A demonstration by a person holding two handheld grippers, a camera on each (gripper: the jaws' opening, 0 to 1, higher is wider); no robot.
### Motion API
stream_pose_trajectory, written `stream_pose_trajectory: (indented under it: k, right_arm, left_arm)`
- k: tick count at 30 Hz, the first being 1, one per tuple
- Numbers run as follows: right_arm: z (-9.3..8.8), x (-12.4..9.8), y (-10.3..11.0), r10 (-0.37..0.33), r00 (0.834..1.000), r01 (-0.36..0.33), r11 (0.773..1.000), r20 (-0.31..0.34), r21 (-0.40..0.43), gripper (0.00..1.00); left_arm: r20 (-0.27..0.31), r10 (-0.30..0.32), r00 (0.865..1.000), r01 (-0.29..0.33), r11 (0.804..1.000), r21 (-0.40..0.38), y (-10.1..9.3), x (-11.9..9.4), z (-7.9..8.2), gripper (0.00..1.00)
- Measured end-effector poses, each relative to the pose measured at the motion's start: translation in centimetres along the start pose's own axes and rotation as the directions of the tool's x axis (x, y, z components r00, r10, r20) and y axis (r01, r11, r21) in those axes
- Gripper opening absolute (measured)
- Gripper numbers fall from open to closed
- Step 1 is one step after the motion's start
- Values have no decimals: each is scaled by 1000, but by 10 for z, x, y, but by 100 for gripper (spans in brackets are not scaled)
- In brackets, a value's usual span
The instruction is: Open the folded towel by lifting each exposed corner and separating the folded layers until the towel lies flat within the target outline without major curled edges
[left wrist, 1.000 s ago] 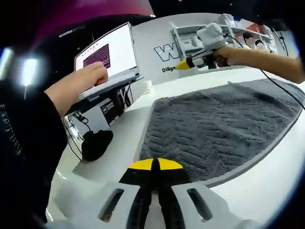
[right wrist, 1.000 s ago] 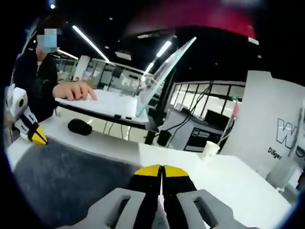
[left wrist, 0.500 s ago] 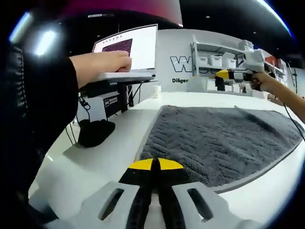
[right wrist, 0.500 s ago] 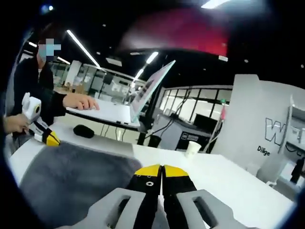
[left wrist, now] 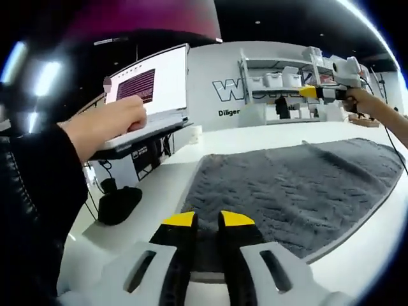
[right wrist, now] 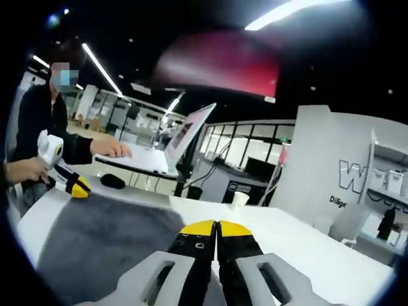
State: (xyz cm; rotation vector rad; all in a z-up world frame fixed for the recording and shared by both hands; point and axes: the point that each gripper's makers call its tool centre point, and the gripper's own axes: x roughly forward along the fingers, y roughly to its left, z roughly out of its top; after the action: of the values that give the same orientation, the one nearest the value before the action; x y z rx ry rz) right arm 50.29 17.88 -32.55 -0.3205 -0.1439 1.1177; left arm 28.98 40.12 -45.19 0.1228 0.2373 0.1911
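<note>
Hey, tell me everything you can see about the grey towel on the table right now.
The towel is dark grey, thick and soft-looking, with a raised zigzag weave. It lies spread out, mostly flat, on the white table, with a slight ridge near its far edge. The left gripper hovers with its yellow-tipped jaws slightly apart just over the towel's near edge; whether they touch it is unclear. In the right gripper view the towel fills the lower left, with the right gripper shut above it.
</note>
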Motion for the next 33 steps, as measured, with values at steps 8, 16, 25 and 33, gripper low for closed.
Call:
stream_pose_trajectory:
  k: [8,16,25,33]
  right_arm:
    - [1,-55,-12,-64,998,63,997,15,33,0]
    - [4,-101,-11,-98,995,97,995,8,17,0]
    - [6,-142,-10,-145,989,145,989,10,-1,0]
    - [-1,-185,-11,-210,978,210,978,-13,-22,0]
  left_arm:
    - [44,-47,998,46,999,28,-26,0,17,15]
    - [68,-79,995,77,997,29,-42,-1,27,17]
    - [93,-111,989,108,993,43,-58,-6,37,18]
    - [112,-123,986,119,992,40,-62,-11,43,21]
